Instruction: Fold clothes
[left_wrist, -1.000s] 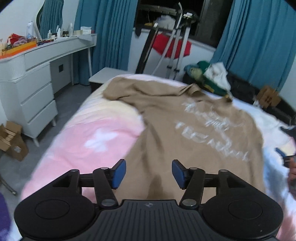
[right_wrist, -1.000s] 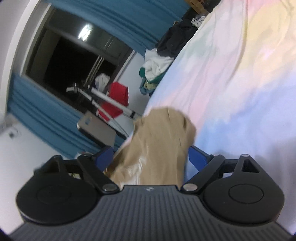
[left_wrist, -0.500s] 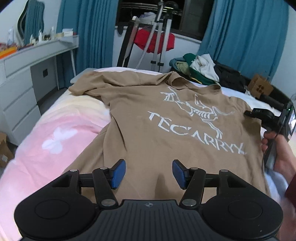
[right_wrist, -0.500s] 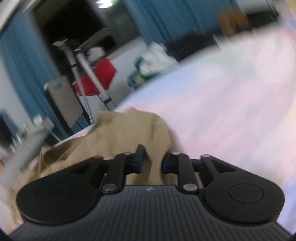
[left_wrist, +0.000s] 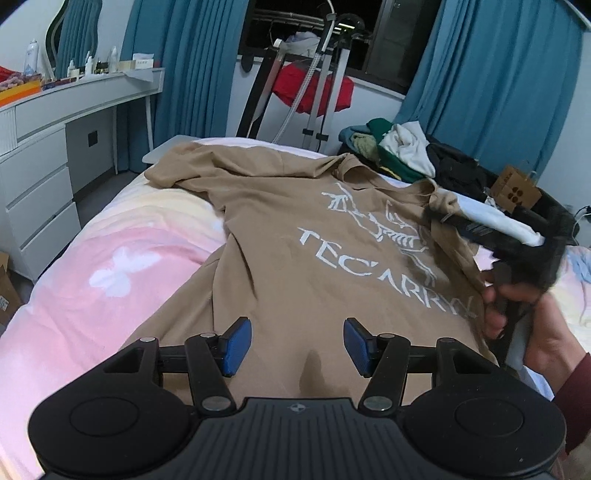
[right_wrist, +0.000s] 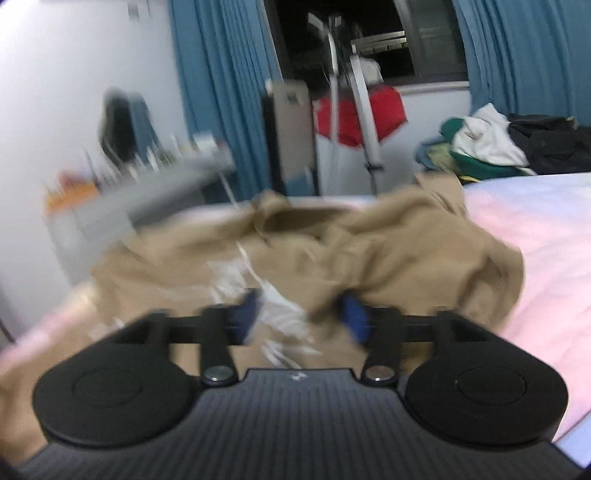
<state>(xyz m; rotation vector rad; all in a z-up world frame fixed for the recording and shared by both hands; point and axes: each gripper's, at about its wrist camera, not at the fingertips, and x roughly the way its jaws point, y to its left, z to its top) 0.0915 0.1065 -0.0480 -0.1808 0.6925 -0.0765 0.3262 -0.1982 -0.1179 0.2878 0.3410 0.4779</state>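
Observation:
A tan T-shirt (left_wrist: 295, 229) with white lettering lies print-up across the bed. My left gripper (left_wrist: 297, 345) is open and empty, hovering just above the shirt's near hem. In the left wrist view my right gripper (left_wrist: 436, 214) reaches in from the right, with the shirt's right sleeve bunched and lifted at its tips. In the blurred right wrist view the right gripper (right_wrist: 301, 314) shows its blue pads apart, with folded tan cloth (right_wrist: 406, 258) lying over the right pad. I cannot tell whether it grips the cloth.
The bed (left_wrist: 110, 266) has a pink and pastel sheet. A white dresser (left_wrist: 40, 177) stands at the left. A metal rack with a red garment (left_wrist: 314, 88) and a pile of clothes (left_wrist: 402, 151) stand beyond the bed. A cardboard box (left_wrist: 515, 190) sits at the right.
My right gripper's pads went from wide apart to nearly closed to apart again. It moved onto the shirt's right sleeve, which is now bunched and lifted inward. The left gripper stayed open.

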